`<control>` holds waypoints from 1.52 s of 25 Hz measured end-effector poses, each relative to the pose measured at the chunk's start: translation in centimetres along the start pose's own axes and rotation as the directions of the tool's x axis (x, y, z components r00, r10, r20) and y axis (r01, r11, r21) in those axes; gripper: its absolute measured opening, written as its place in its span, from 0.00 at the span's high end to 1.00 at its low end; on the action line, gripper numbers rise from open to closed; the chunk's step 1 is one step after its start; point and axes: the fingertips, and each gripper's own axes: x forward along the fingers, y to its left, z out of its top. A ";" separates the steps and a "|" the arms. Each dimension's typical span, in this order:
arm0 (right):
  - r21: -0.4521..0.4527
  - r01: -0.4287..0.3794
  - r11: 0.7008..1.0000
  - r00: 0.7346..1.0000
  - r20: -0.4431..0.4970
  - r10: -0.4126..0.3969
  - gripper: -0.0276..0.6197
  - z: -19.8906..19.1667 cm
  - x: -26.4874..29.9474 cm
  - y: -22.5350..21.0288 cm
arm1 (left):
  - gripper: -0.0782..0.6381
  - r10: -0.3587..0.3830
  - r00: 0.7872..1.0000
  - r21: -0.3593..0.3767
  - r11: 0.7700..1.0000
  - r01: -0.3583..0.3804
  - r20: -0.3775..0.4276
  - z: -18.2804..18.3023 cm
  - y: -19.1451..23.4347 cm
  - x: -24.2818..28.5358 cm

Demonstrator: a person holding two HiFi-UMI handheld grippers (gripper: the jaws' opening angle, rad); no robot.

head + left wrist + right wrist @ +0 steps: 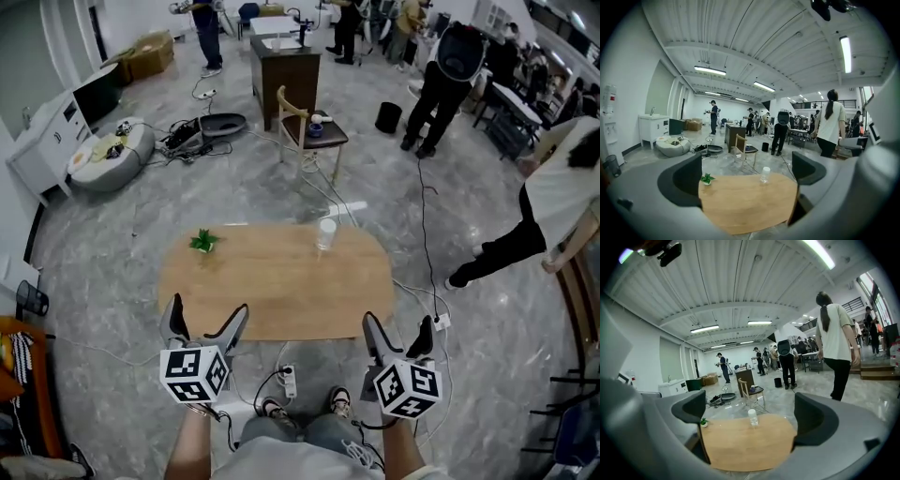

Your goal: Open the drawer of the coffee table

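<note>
Coffee table (pixel 281 286): standing on the grey marbled floor, straight ahead of both grippers, with its near edge lying just beyond their fingertips in the head view.
Look of the table: showing a wide, pale brown wooden top with rounded corners; front face and drawer lying out of sight from above and from both gripper views.
Left gripper (pixel 206 314): hovering short of the near edge toward the table's left end, jaws standing wide apart, gripping nothing, touching nothing.
Right gripper (pixel 398 328): hovering short of the near edge toward the right end, jaws likewise spread wide, clamping nothing.
On the top: small green plant (pixel 203 242) sitting near the far left corner; clear cup (pixel 325 234) standing by the far edge, well apart from the plant.
Around: wooden chair (pixel 305 131) standing beyond the table; power strip (pixel 289 382) lying on the floor between the grippers.
</note>
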 end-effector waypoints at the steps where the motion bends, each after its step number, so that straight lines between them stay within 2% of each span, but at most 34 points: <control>1: 0.002 0.003 1.000 1.000 -0.002 -0.003 0.05 -0.1 0.1 -0.6 | 0.09 -0.005 1.000 0.001 1.000 0.005 -0.004 -0.2 -0.5 0.3; 6: 0.014 0.019 1.000 1.000 -0.024 -0.019 0.05 -0.9 0.8 -4.4 | 0.09 -0.044 0.998 0.012 0.999 0.045 -0.052 -2.3 -4.1 2.0; 11: 0.031 0.047 0.998 0.995 -0.094 -0.044 0.05 -4.6 0.8 -9.2 | 0.09 -0.098 0.983 0.021 0.995 0.102 -0.154 -7.3 -8.7 4.3; 15: 0.041 0.043 0.998 0.986 -0.163 -0.036 0.05 -9.1 1.2 -13.0 | 0.09 -0.127 0.964 0.014 0.991 0.134 -0.234 -12.3 -12.2 6.4; 19: 0.041 0.012 0.999 0.968 -0.253 -0.001 0.05 -15.8 1.9 -16.0 | 0.09 -0.129 0.940 -0.005 0.991 0.134 -0.316 -18.9 -14.2 8.1; 24: 0.032 -0.066 0.997 0.953 -0.295 0.072 0.05 -23.6 5.8 -19.7 | 0.09 -0.080 0.940 0.019 0.996 0.092 -0.332 -26.4 -15.6 11.9; 27: 0.033 -0.122 0.992 0.941 -0.314 0.126 0.05 -27.8 7.4 -20.9 | 0.09 -0.067 0.930 0.017 0.997 0.079 -0.361 -30.4 -16.3 13.2; 32: 0.005 -0.263 0.965 0.893 -0.377 0.245 0.05 -35.0 8.9 -22.4 | 0.09 -0.072 0.905 0.053 0.993 0.104 -0.419 -35.3 -18.2 14.0; 38: -0.011 -0.434 0.901 0.801 -0.463 0.380 0.05 -42.6 10.9 -23.3 | 0.09 -0.079 0.879 0.079 0.988 0.131 -0.470 -38.7 -19.9 14.9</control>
